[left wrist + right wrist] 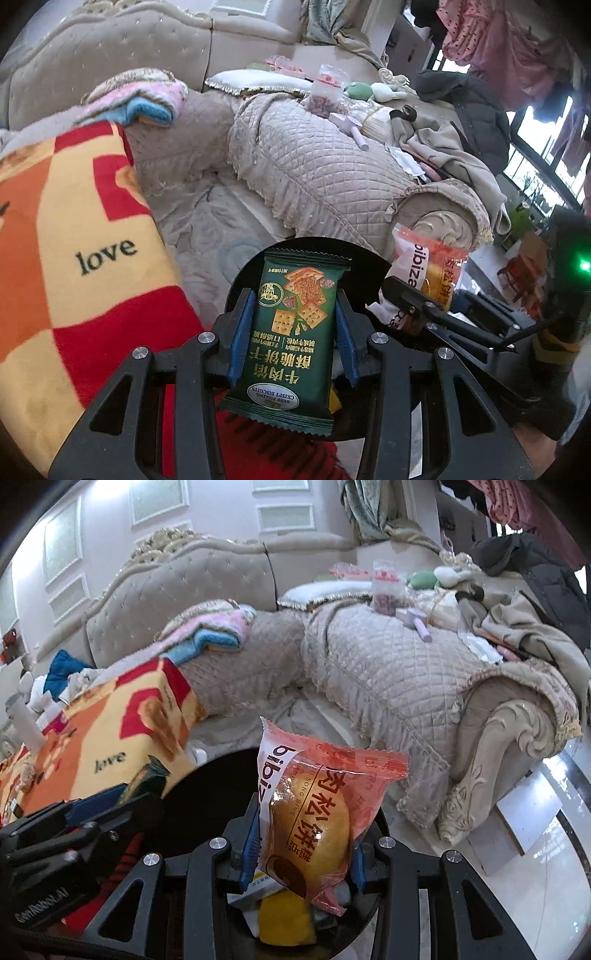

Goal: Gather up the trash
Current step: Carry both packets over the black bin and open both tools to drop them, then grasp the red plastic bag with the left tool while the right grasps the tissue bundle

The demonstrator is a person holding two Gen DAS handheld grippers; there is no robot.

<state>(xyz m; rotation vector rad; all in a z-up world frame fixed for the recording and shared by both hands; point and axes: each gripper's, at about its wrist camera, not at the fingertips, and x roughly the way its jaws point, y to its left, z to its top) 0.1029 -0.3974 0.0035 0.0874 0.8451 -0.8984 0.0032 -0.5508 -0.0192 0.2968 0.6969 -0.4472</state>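
Fingers of left gripper (291,332) clamped green biscuit packet (291,332); right gripper (301,845) pinched orange cake packet (317,819). Risk: slick wrappers slipping, missing black bin (214,794) rim.

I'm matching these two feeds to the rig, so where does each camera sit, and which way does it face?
Left wrist: sits behind the left gripper, looking forward and down over a dark round bin toward the beige quilted sofa; its jaws clamp a green biscuit packet.
Right wrist: sits behind the right gripper, facing likewise; its jaws clamp an orange-pink cake packet.
Shared: sofa, bin, red-and-yellow "love" blanket; each view shows the other gripper and packet.
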